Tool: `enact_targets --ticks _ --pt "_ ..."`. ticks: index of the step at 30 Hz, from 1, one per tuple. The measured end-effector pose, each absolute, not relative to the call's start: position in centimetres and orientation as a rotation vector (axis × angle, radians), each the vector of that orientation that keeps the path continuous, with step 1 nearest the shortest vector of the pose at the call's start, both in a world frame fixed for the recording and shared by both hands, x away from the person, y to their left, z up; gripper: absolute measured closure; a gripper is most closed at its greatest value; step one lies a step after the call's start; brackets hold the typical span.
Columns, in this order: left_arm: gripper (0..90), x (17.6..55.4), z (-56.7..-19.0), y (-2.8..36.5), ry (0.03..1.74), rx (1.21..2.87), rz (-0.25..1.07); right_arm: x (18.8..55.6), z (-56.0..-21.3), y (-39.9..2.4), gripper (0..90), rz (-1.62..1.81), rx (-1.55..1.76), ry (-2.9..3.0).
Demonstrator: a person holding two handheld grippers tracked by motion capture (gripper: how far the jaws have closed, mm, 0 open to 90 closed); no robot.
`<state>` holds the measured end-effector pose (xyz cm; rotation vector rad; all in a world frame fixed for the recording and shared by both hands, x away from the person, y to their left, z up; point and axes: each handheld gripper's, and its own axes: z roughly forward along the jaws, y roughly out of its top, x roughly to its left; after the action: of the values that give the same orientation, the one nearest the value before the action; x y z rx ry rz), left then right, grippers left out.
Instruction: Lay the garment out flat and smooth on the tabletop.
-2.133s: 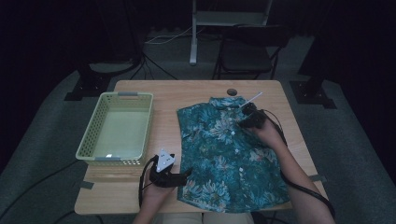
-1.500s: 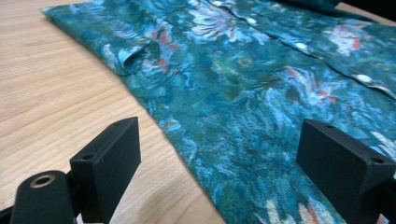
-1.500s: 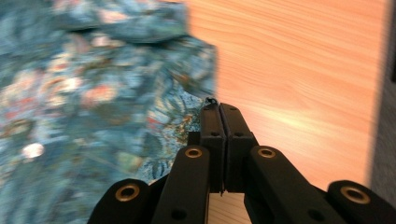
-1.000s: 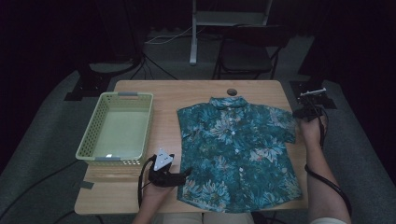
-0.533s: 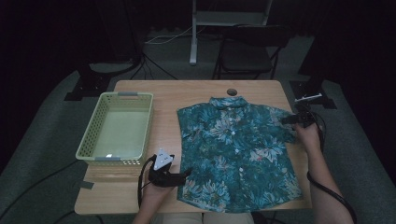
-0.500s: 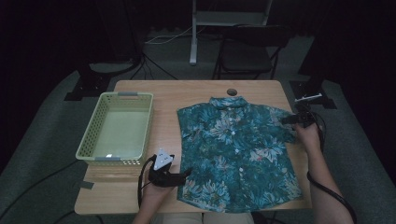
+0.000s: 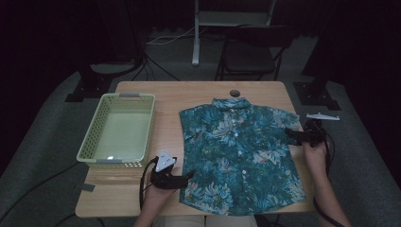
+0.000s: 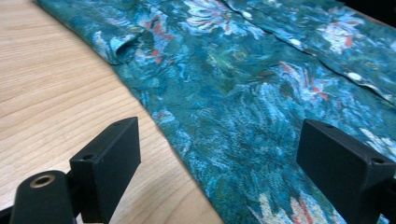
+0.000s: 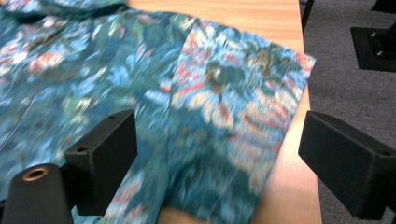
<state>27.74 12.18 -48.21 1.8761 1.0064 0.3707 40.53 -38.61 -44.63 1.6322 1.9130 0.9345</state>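
A floral shirt point(image 7: 241, 151) lies flat and buttoned on the wooden surface point(image 7: 170, 99), collar toward the far edge, sleeves spread to either side. The right tongs point(image 7: 289, 135) sit at the shirt's right sleeve point(image 9: 243, 116), their jaws having just been opening and now standing wide apart; in the right gripper view the sleeve lies below and between them, unpinched. The left tongs point(image 7: 189, 178) rest at the shirt's lower left hem, jaws also spread, straddling the hem edge point(image 8: 177, 140) without gripping it. A pale green basket point(image 7: 118, 135) stands well left of the shirt, with nothing in it.

Judging by the layout, the work appears to be at its start: the shirt seems smoothed out and ready (no fold has been made in it yet), and every fold remains to be done, as does any move into the basket. The likely next step is for the right tongs to close on the sleeve and bring it across the shirt's front.
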Motion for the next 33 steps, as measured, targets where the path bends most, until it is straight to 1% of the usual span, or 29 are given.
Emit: enact_targets --ticks 4,5,6,9,10,16,17,18,25,33 --pt "14.3 27.8 -48.2 12.2 1.001 1.881 0.362 38.4 -44.8 -38.4 11.1 0.948 1.610 1.913" --pt "14.3 27.8 -48.2 12.2 1.001 1.881 0.362 38.4 -44.8 -38.4 11.1 0.948 1.610 1.913" --pt "14.3 27.8 -48.2 12.2 1.005 1.882 0.363 37.1 -44.9 -38.2 11.1 0.958 1.590 1.899" --pt "14.3 27.8 -48.2 12.1 1.012 1.886 0.365 36.1 -45.0 -38.0 11.1 0.962 1.574 1.887" --pt "14.3 27.9 -48.2 12.1 1.008 1.891 0.358 34.7 -45.1 -37.8 11.1 0.984 1.560 1.878" --pt "14.3 28.1 -48.2 12.1 0.996 1.900 0.343 31.6 -46.0 -37.5 11.1 1.006 1.521 1.880" --pt "14.3 28.1 -48.2 12.1 0.996 1.900 0.343 31.6 -46.0 -37.5 11.1 1.006 1.521 1.880" --pt "14.3 28.2 -48.3 12.1 0.989 1.904 0.333 30.6 -46.2 -37.5 11.1 1.018 1.499 1.882" --pt "14.2 28.8 -48.3 12.0 0.951 1.896 0.299 28.5 -47.5 -37.8 11.2 1.046 1.456 1.908" --pt "14.2 29.6 -48.1 11.9 0.963 1.915 0.271 27.9 -47.8 -37.4 11.2 1.021 1.453 1.906"
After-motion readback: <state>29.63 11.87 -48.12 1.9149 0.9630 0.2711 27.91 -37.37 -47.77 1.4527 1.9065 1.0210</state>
